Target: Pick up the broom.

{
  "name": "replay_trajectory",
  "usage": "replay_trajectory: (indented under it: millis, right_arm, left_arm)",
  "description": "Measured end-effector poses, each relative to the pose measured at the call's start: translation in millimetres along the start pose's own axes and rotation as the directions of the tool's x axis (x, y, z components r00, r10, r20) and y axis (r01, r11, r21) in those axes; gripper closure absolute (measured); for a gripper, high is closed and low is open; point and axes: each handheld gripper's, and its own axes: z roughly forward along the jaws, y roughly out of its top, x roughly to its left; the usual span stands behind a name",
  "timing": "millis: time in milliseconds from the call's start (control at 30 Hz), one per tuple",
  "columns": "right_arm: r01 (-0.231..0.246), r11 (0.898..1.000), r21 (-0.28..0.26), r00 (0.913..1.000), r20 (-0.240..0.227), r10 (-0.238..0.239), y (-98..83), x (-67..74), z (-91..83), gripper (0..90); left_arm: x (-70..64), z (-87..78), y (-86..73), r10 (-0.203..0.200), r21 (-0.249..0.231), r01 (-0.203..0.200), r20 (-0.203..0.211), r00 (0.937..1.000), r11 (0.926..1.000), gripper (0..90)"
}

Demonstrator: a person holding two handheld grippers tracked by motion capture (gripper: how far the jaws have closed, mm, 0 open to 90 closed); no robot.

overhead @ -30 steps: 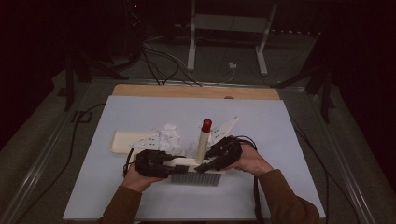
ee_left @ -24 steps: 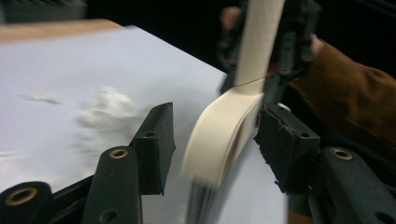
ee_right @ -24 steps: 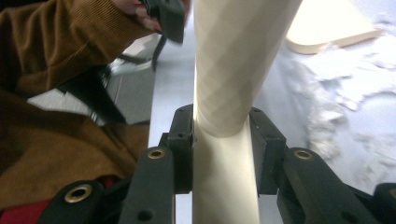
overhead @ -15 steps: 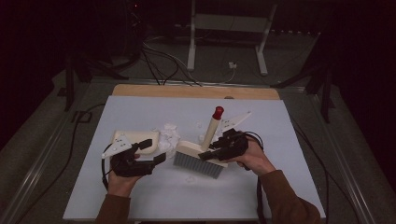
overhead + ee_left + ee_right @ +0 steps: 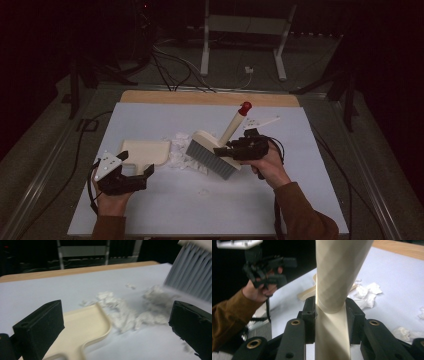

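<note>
A cream dustpan (image 5: 145,149) lies flat on the white table, left of centre. My left gripper (image 5: 135,167) sits at the pan's near end; its jaws have just been opening and stand wide. In the left gripper view the dustpan (image 5: 85,327) handle lies between the jaws of the left gripper (image 5: 117,312), and the pads do not touch it. White paper scraps (image 5: 179,150) are heaped at the pan's mouth. My right gripper (image 5: 240,149) is shut on the cream handle (image 5: 332,335) of a brush (image 5: 212,159). Its grey bristles hang tilted over the scraps and its red tip (image 5: 245,107) points away.
A flat white piece (image 5: 262,121) lies at the back right of the table. A wooden strip (image 5: 210,98) runs along the far edge. More scraps (image 5: 404,333) lie to the right of the brush. Cables and a metal stand (image 5: 240,25) are on the floor beyond.
My left gripper has let go of the brush, moved left to the dustpan and opened its jaws. The right gripper has tilted the brush so the handle leans away to the right.
</note>
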Motion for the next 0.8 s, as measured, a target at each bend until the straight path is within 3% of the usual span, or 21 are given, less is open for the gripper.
replay_trajectory:
  millis: [67,133,267,600,800]
  right_arm:
    - [-0.028,1.0,-0.014,0.9995,0.014,0.028,0.9,0.9,-1.4,67.4]
    - [-0.063,0.998,-0.027,0.9976,0.025,0.064,1.7,1.6,-2.0,67.4]
    - [-0.107,0.993,-0.049,0.9931,0.042,0.109,1.3,4.1,0.5,67.4]
    - [-0.155,0.987,-0.05,0.9857,0.06,0.158,-6.0,17.9,20.3,67.4]
    - [-0.166,0.986,-0.032,0.9847,0.047,0.168,-11.6,23.1,36.8,67.4]
  left_arm:
    - [2.4,-1.5,-5.1,-0.001,0.005,0.001,-0.025,0.9997,1.0,0.6]
    - [5.2,-2.6,-8.9,-0.019,-0.002,0.019,-0.034,0.9992,0.9998,0.6]
    - [7.7,-2.7,-14.2,-0.019,0.009,0.02,-0.048,0.9987,0.9998,0.6]
    - [14.0,-7.9,-17.5,-0.028,-0.009,0.027,-0.109,0.9936,0.9996,0.6]
    - [19.3,-6.9,-19.9,-0.055,-0.012,0.054,-0.109,0.9925,0.9985,0.6]
